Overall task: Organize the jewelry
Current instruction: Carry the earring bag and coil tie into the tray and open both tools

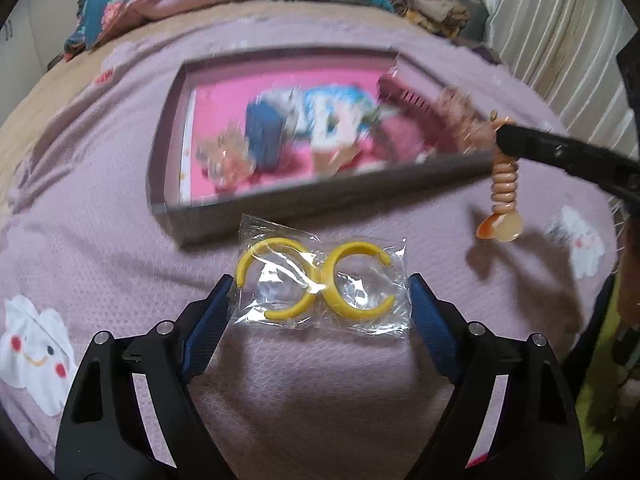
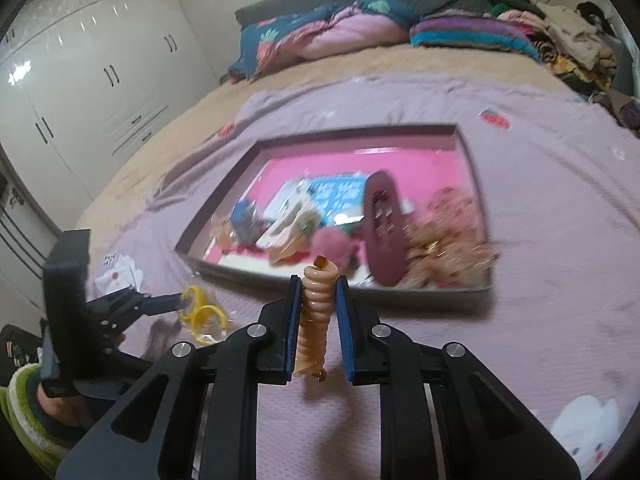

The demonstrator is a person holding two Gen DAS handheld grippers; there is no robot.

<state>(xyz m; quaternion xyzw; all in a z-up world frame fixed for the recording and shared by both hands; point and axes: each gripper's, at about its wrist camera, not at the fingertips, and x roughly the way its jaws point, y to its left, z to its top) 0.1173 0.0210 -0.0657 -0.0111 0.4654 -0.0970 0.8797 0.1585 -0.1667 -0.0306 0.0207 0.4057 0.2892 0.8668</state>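
1. Left gripper [image 1: 320, 300] stands wide open around a bag [image 1: 324, 286] of yellow hoops [image 1: 348, 308] on the bedspread [image 1: 120, 200], pads not pressing.
2. Right gripper [image 2: 318, 300] pinches a peach coil [image 2: 316, 316], lifted.
3. Tray [image 1: 320, 196] lies just beyond.

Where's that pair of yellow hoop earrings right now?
The bagged yellow hoop earrings lie on the purple bedspread, between the open left gripper fingers, just before the tray.

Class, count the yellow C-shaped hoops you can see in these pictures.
2. Both yellow hoops lie side by side in one clear bag on the purple bedspread, between the open left gripper fingers.
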